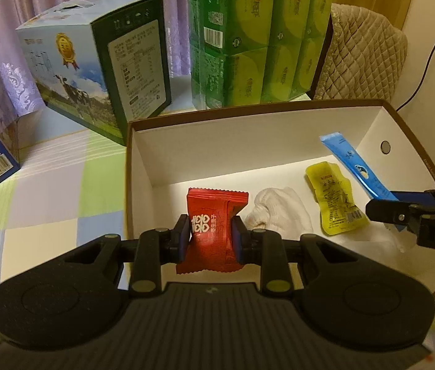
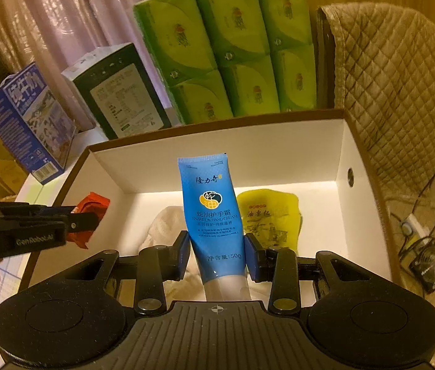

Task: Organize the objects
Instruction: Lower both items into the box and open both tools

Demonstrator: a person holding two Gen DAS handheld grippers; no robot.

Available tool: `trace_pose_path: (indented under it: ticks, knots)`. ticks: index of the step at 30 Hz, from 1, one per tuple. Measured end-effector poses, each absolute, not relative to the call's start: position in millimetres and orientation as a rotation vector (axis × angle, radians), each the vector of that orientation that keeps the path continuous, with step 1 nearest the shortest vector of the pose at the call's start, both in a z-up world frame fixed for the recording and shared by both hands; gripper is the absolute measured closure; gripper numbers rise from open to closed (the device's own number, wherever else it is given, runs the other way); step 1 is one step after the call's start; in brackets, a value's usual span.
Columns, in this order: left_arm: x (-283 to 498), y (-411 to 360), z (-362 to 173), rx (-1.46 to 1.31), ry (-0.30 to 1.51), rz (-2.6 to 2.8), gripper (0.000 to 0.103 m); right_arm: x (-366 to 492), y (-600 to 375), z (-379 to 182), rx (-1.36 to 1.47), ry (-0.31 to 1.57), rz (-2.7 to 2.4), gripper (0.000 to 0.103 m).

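Left gripper [image 1: 210, 236] pinches a red candy packet [image 1: 214, 215] just over the white-lined box's [image 1: 248, 141] near-left corner, while the right gripper [image 2: 217, 254] is clamped on a blue hand cream tube [image 2: 211, 212]. Deeper in, a white cloth [image 1: 279, 212] lies at twelve o'clock of the packet, a yellow sachet [image 1: 331, 197] at two o'clock; green tissue packs [image 1: 257, 37] stand beyond.

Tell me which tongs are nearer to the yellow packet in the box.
Right. The right tongs, shut on the blue tube, are beside the yellow packet; the left tongs hold the red packet beyond the white cloth.
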State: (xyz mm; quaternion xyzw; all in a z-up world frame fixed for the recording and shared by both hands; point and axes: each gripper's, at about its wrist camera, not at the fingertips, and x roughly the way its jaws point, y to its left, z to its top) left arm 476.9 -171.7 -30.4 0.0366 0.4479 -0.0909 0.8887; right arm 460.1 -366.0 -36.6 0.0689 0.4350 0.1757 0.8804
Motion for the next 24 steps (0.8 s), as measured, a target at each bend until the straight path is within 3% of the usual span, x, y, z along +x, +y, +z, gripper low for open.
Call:
trace_pose_path:
  ticks: [19,21,23,24]
  knots:
    - [515,-193,-59,0.107,0.995,-0.202,0.079,492,-359,-59,0.238,0.994,0.304,0.069]
    - [517,-192,-59,0.103,0.998,-0.208,0.074,494,-358,-59,0.242,0.994,0.303,0.069]
    - [518,-191,-59,0.09,0.997,-0.209,0.057,494,-358,-59,0.247,0.993,0.302,0.069]
    - [518,-191,-58,0.09,0.994,-0.21,0.056,495,-358,-59,0.247,0.993,0.301,0.068]
